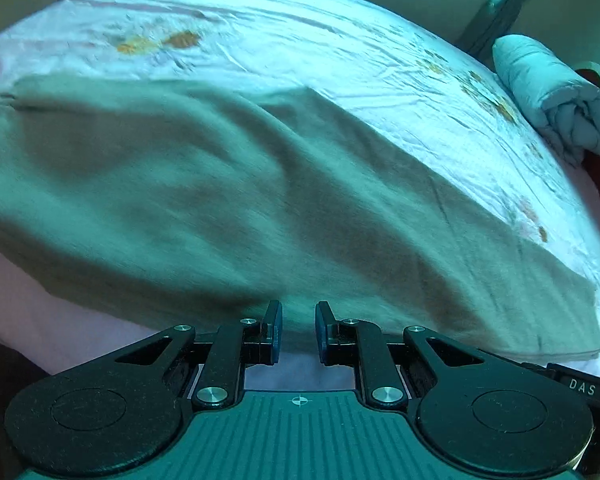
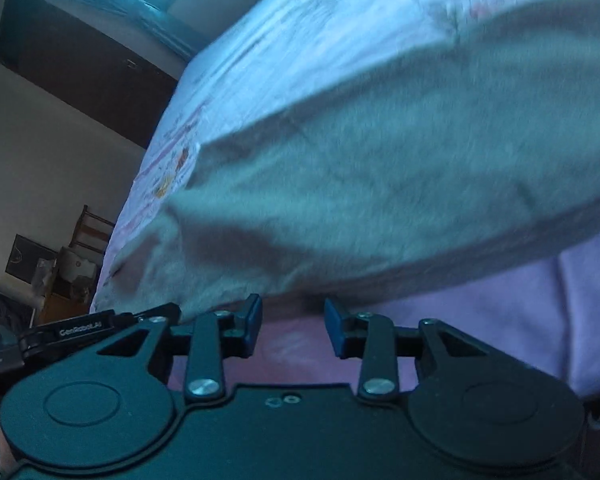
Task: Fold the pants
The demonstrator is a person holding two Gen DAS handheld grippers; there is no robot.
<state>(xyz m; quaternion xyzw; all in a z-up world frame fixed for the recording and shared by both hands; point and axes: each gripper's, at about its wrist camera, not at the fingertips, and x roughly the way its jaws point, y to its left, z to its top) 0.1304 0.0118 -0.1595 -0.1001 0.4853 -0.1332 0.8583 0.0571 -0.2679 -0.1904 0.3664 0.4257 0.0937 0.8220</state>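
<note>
Grey-beige pants (image 1: 228,200) lie spread across a bed with a white floral sheet (image 1: 284,36). In the left wrist view my left gripper (image 1: 299,330) is open and empty, right at the pants' near edge. In the right wrist view the pants (image 2: 400,184) fill the middle, and my right gripper (image 2: 293,326) is open and empty just short of their near edge, over the pink sheet (image 2: 480,320). Both views are motion-blurred.
A rolled pale-blue blanket (image 1: 556,96) lies at the bed's right edge. In the right wrist view a dark door (image 2: 80,64) and a cluttered wooden chair (image 2: 76,264) stand left of the bed.
</note>
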